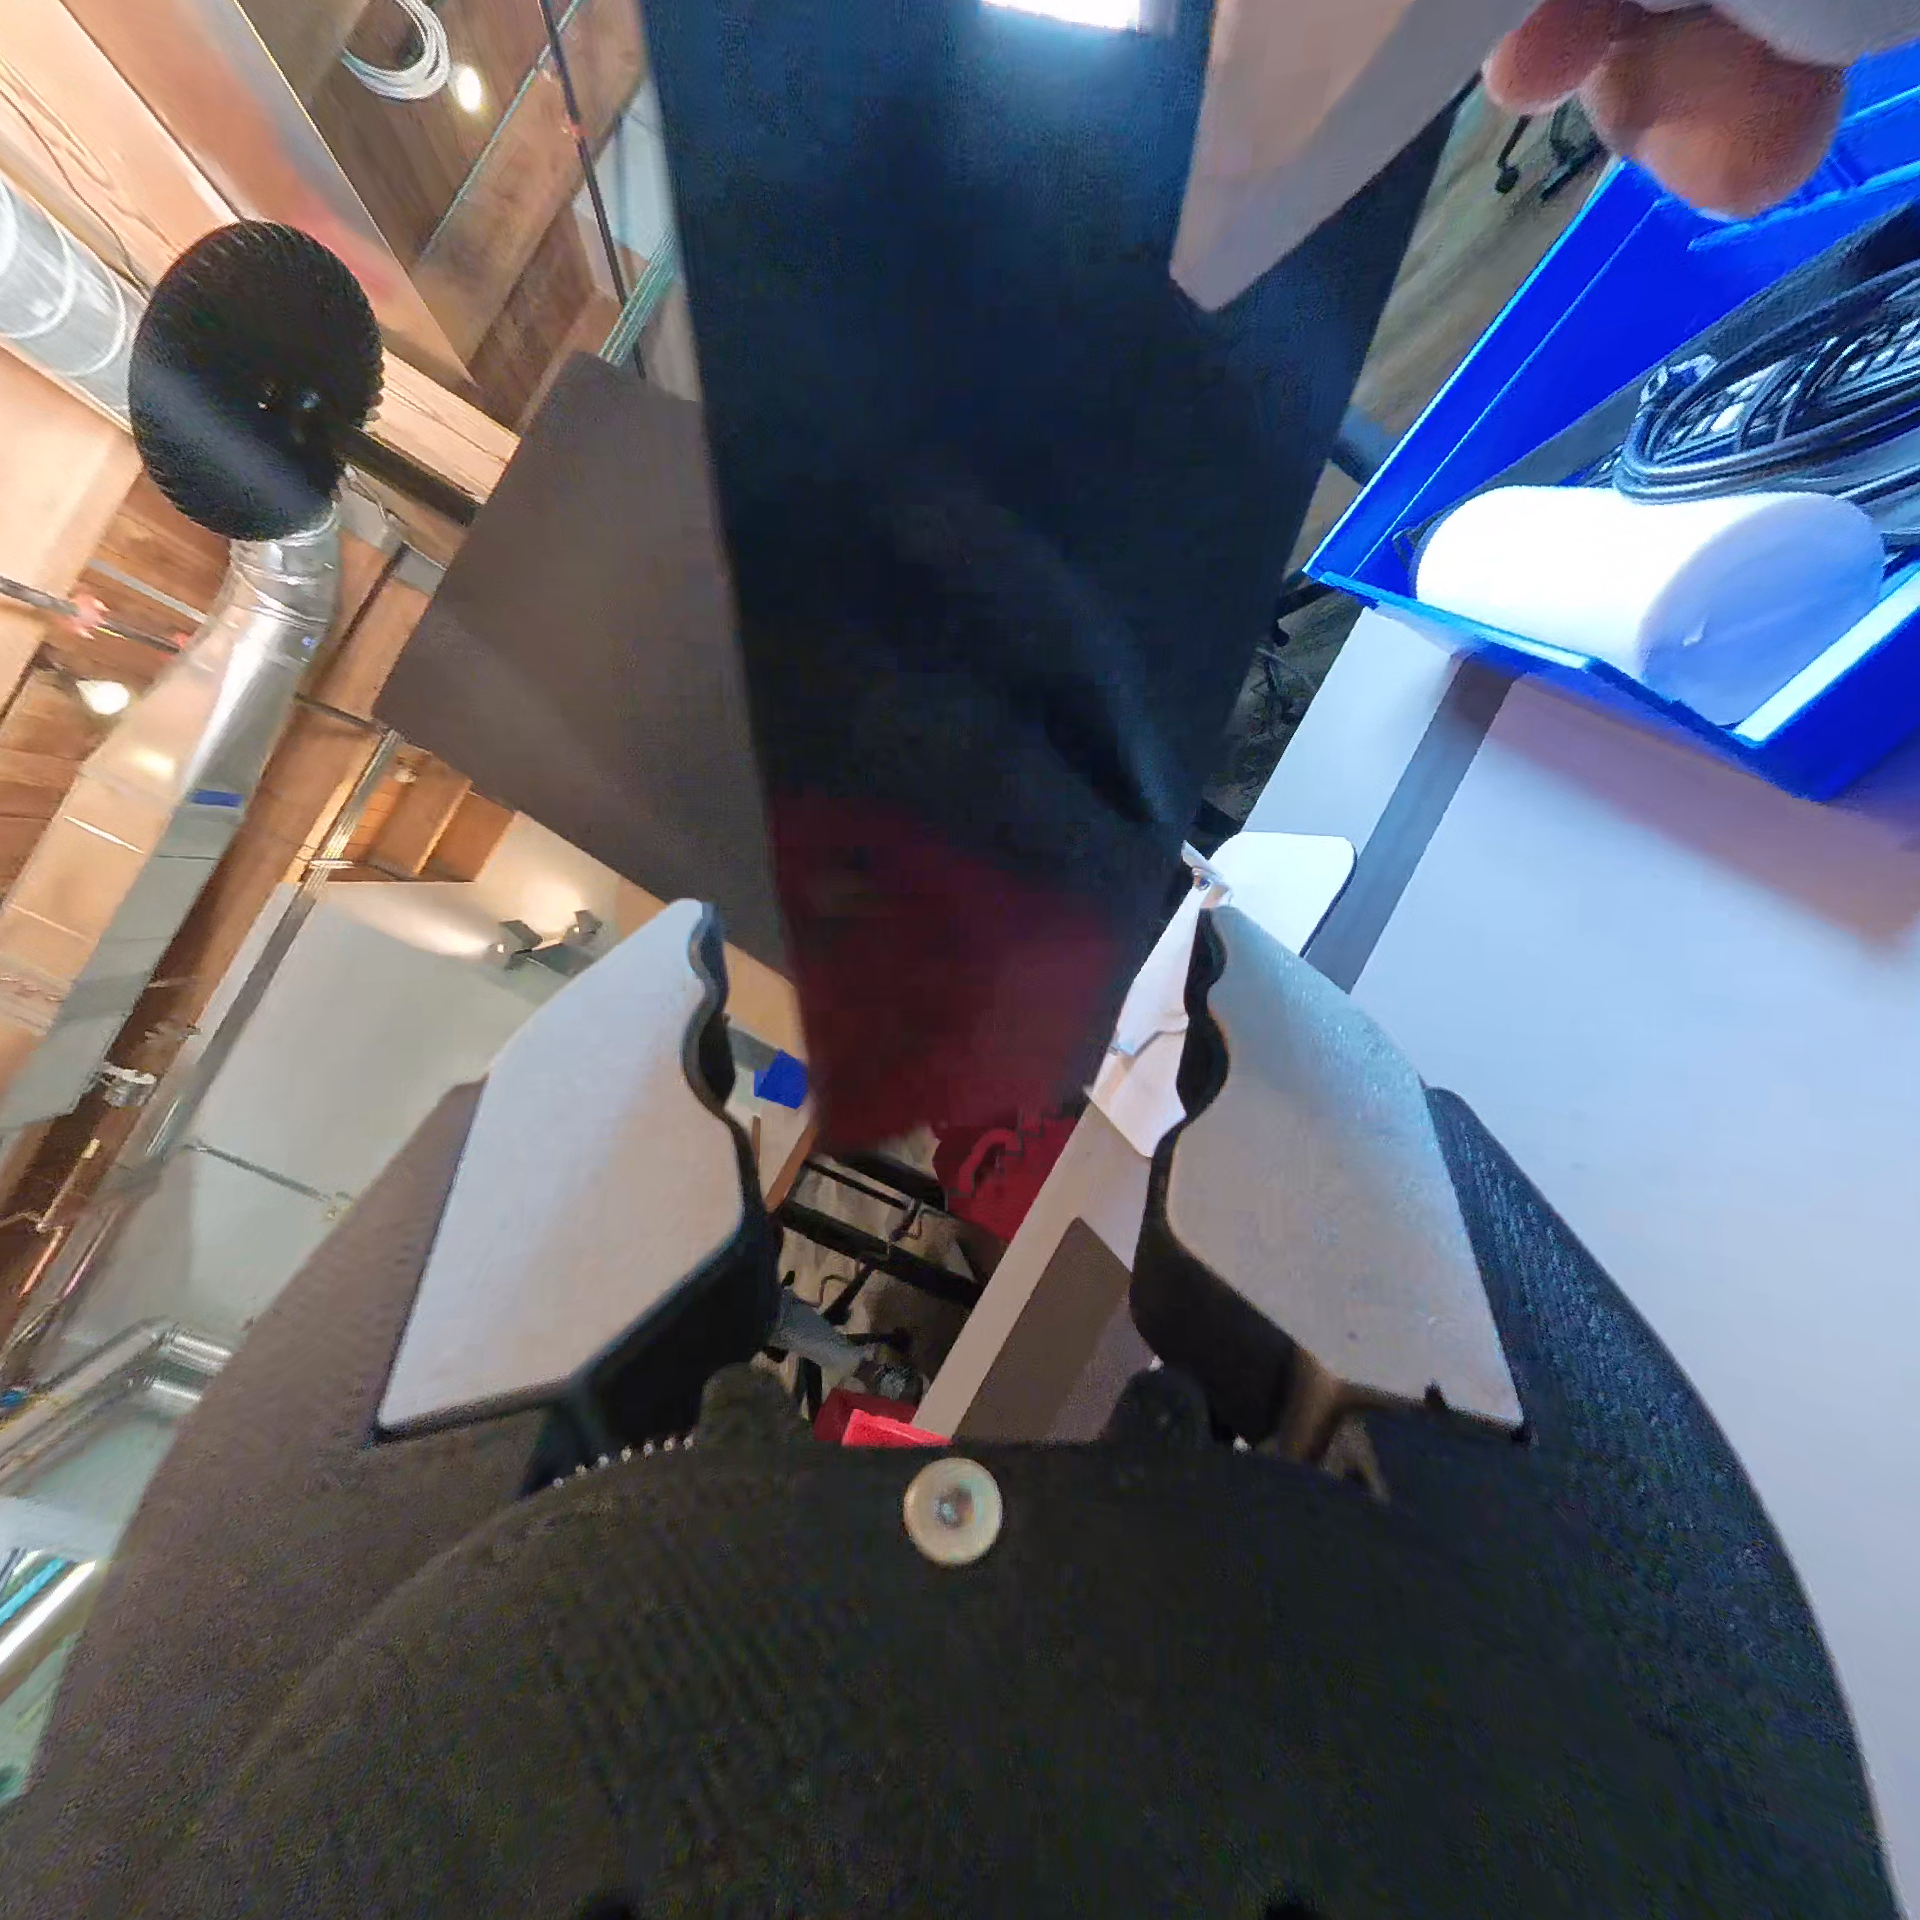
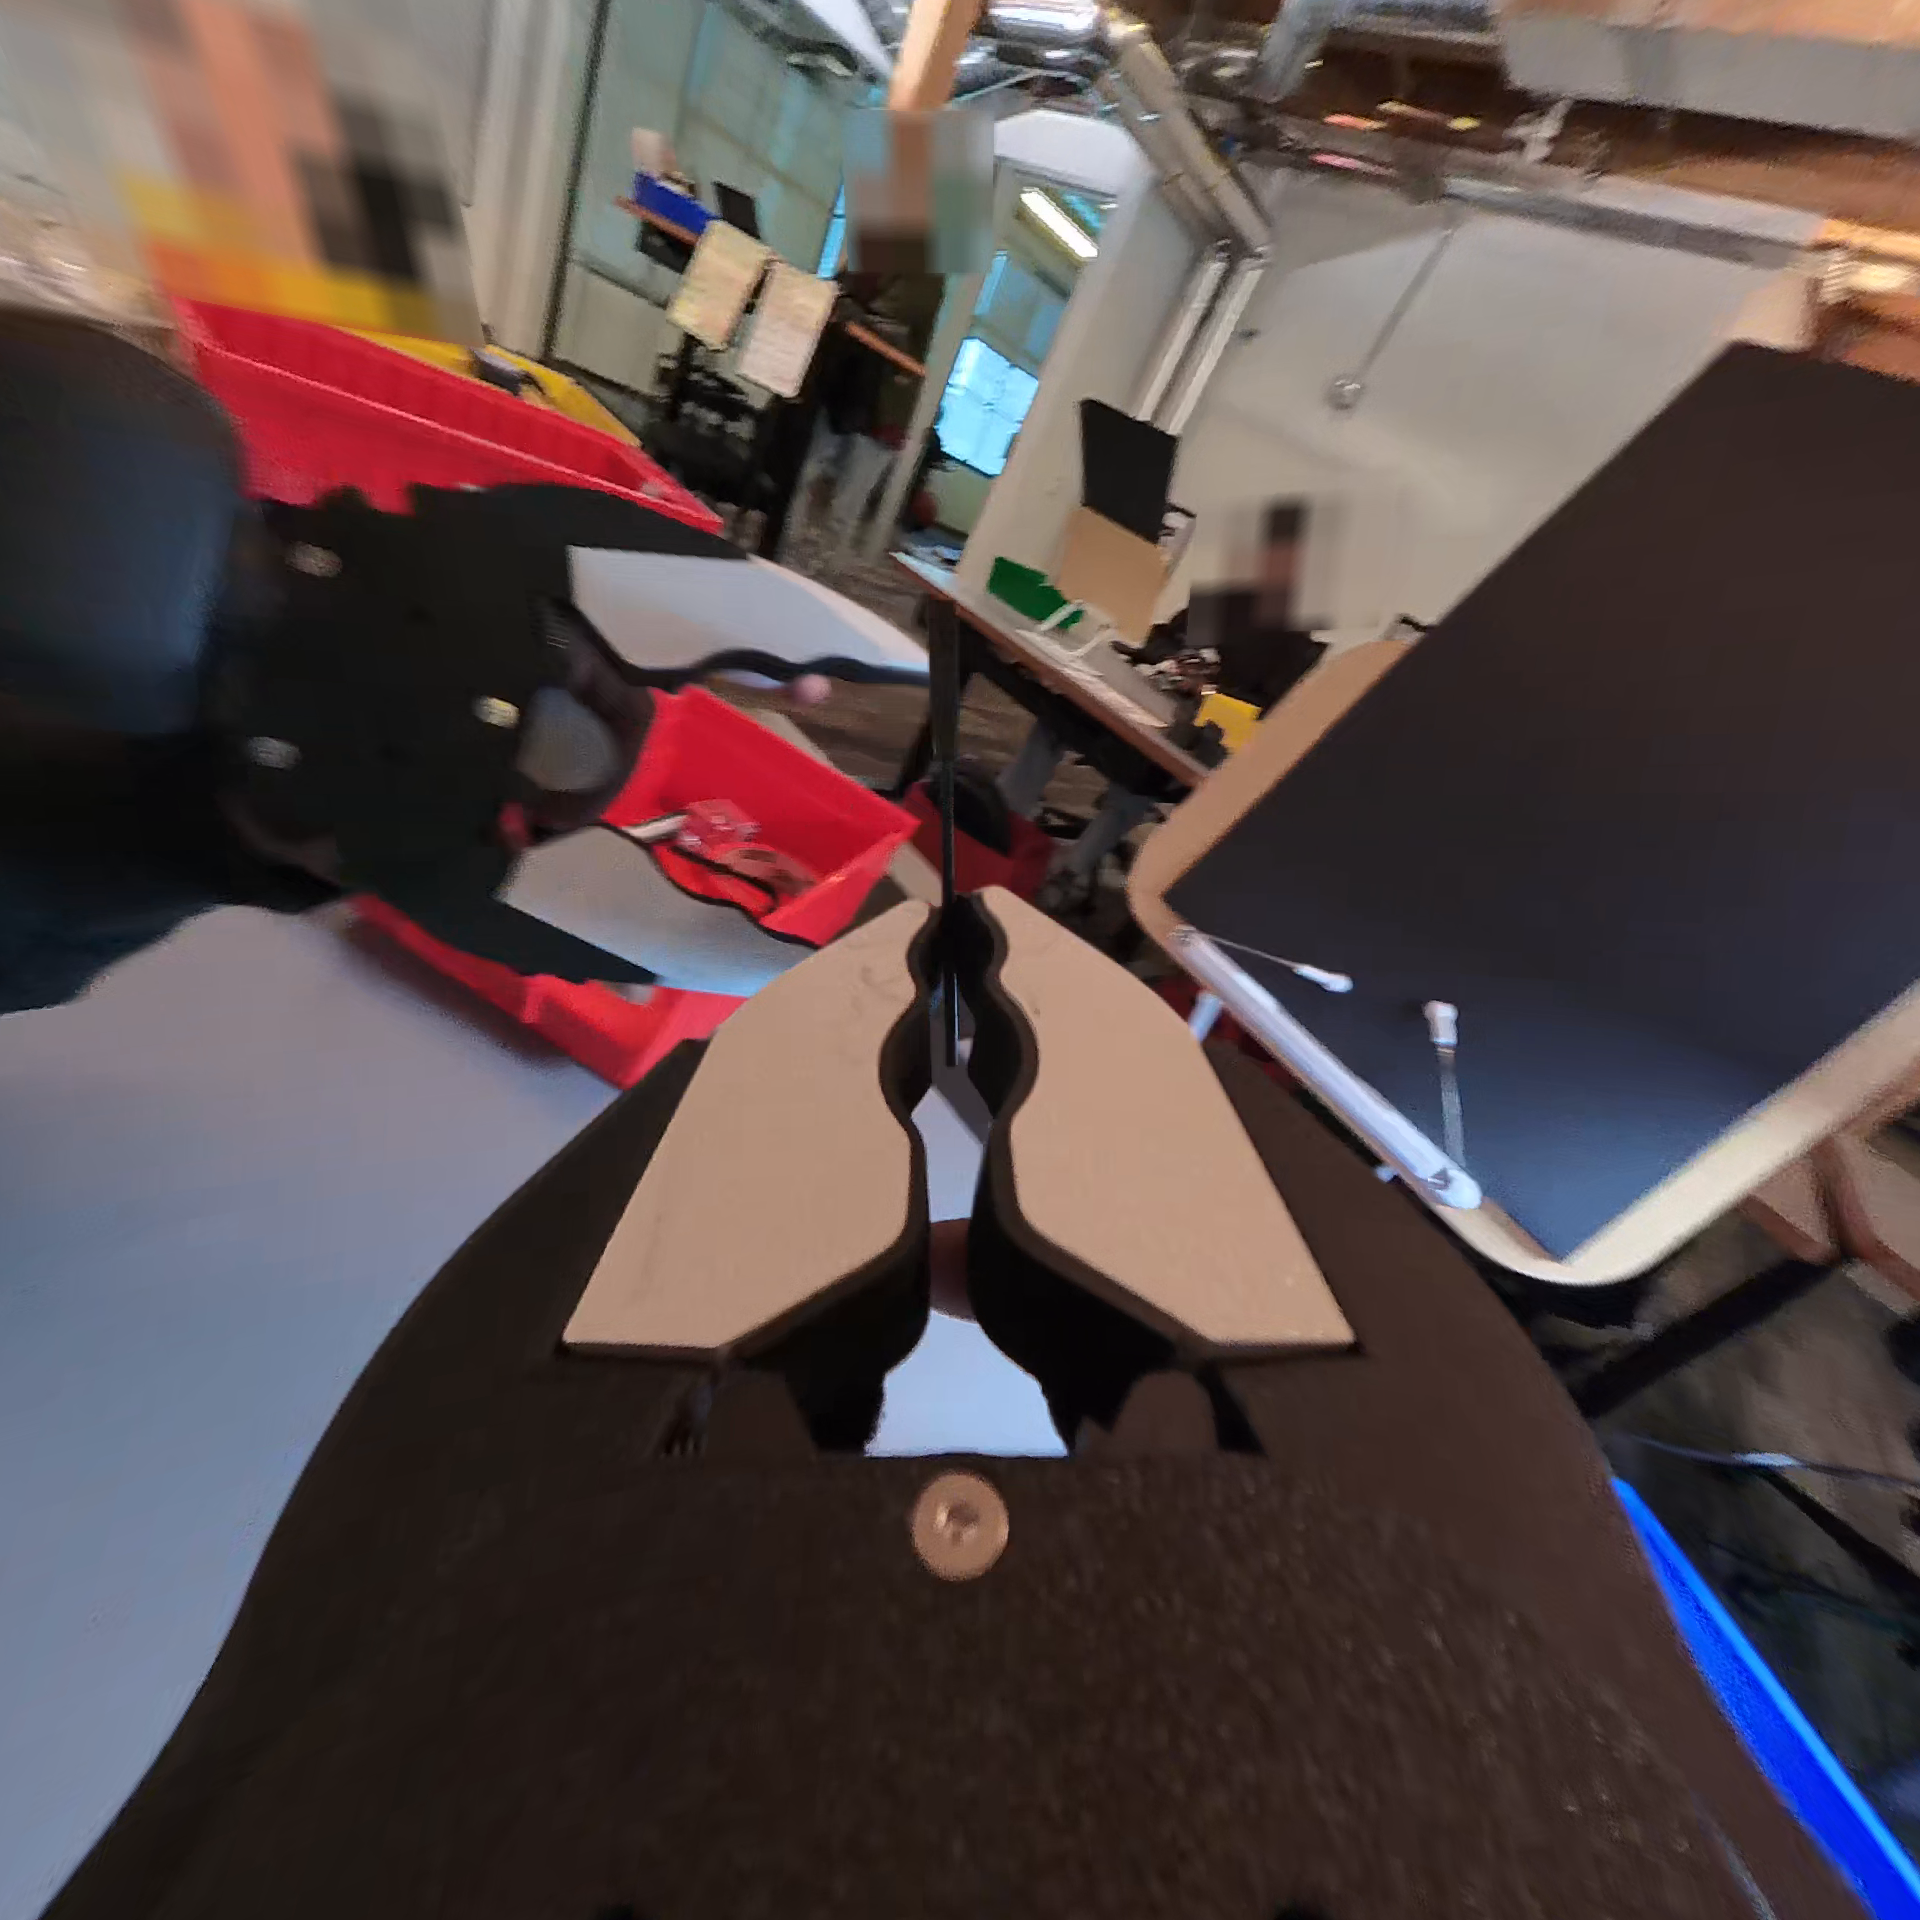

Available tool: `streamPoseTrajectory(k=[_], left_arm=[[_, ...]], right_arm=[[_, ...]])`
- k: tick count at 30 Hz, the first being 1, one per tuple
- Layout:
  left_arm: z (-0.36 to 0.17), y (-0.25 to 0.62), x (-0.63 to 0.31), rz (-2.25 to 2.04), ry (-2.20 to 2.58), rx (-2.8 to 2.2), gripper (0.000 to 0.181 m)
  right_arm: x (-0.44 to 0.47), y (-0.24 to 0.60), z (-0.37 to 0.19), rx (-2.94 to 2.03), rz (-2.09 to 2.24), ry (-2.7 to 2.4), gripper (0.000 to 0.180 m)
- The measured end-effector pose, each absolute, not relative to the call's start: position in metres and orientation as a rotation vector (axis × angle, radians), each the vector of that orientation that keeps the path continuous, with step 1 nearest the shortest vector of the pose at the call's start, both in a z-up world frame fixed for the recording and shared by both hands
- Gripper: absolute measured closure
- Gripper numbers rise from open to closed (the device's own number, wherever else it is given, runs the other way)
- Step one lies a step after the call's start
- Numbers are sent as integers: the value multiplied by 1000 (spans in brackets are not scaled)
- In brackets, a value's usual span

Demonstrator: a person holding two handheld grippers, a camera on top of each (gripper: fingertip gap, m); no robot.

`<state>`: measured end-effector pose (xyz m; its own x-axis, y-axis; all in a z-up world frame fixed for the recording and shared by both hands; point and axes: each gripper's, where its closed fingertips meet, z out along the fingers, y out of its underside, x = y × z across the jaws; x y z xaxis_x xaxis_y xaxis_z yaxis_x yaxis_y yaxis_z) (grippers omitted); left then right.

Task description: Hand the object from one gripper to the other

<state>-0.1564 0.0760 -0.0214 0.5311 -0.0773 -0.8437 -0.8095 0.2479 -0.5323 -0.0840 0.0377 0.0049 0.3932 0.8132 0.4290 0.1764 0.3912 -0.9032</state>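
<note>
The right tool, with smooth grey wavy-edged pads on a grainy black body, is clamped on a thin flat black sheet seen edge-on. The left tool stands spread wide with the sheet's broad matte face reaching down between its pads, touching neither, above a pale surface.

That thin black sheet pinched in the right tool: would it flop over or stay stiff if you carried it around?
Probably fairly stiff: held only at its lower end by the right tool, the sheet stands straight edge-on. In the left view its face looks flat with slight ripples, so it may flex a little. Being so thin, it is likely light.
</note>
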Motion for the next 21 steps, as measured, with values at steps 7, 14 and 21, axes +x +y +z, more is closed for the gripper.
streamPoseTrajectory(k=[7,14,21], left_arm=[[-5,61,-144,-85,707,-1353,105],[15,38,-108,-1132,379,-1338,122],[-13,60,-105,-1220,177,-1415,138]], right_arm=[[-48,70,29,-880,214,-956,178],[-54,78,6,-599,-234,-978,178],[-82,69,-30,-416,-406,-1054,178]])
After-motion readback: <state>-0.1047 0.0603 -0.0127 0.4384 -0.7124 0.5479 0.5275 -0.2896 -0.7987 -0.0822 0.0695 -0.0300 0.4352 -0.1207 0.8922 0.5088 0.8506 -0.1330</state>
